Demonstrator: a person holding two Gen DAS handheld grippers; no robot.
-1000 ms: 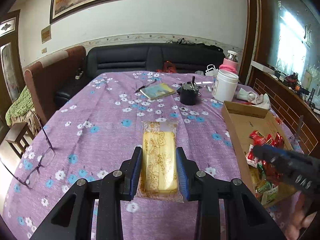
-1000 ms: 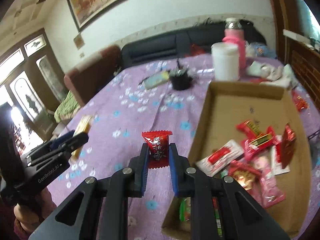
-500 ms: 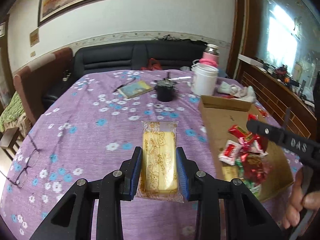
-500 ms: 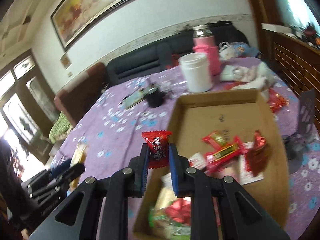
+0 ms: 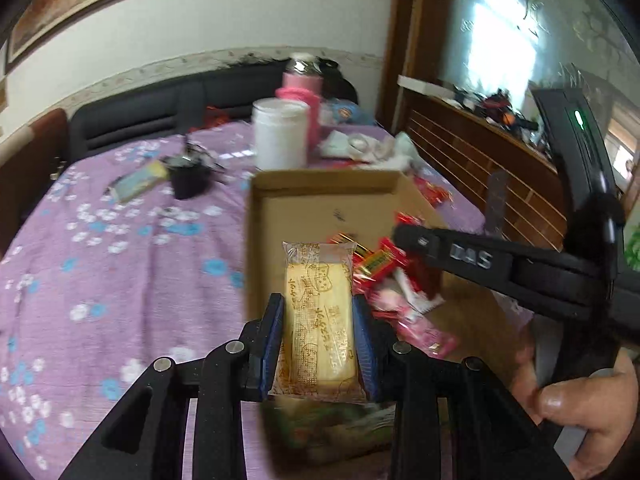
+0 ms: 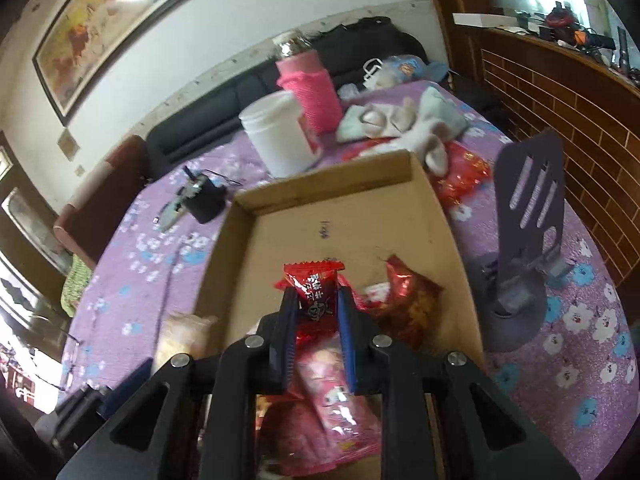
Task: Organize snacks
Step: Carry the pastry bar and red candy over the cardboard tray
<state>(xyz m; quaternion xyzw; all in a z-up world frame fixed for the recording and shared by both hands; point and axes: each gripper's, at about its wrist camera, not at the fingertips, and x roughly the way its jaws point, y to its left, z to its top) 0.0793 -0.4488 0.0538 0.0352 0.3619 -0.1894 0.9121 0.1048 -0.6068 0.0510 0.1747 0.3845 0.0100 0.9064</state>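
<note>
My left gripper (image 5: 318, 310) is shut on a yellow biscuit pack (image 5: 319, 312) in clear wrap, held above the near end of the cardboard box (image 5: 320, 184). My right gripper (image 6: 317, 300) is shut on a small red candy packet (image 6: 314, 286), hanging over the box (image 6: 324, 190) and the red and pink snack wrappers (image 6: 396, 300) piled inside. In the left wrist view the right gripper's black body reaches in from the right over the snack pile (image 5: 396, 292), with a hand (image 5: 576, 404) holding it. The biscuit pack (image 6: 182, 340) shows blurred at the box's left side in the right wrist view.
A purple floral cloth (image 5: 120, 260) covers the table. Behind the box stand a white jar (image 6: 280, 140) and a pink bottle (image 6: 308, 84), with crumpled cloths (image 6: 400, 124) beside them. A black cup (image 5: 190, 178) sits left; a grey phone stand (image 6: 524, 216) stands right of the box.
Both grippers have swung to the right from above the purple cloth to above the box, each still holding its snack. The right gripper now crosses the left wrist view closer.
</note>
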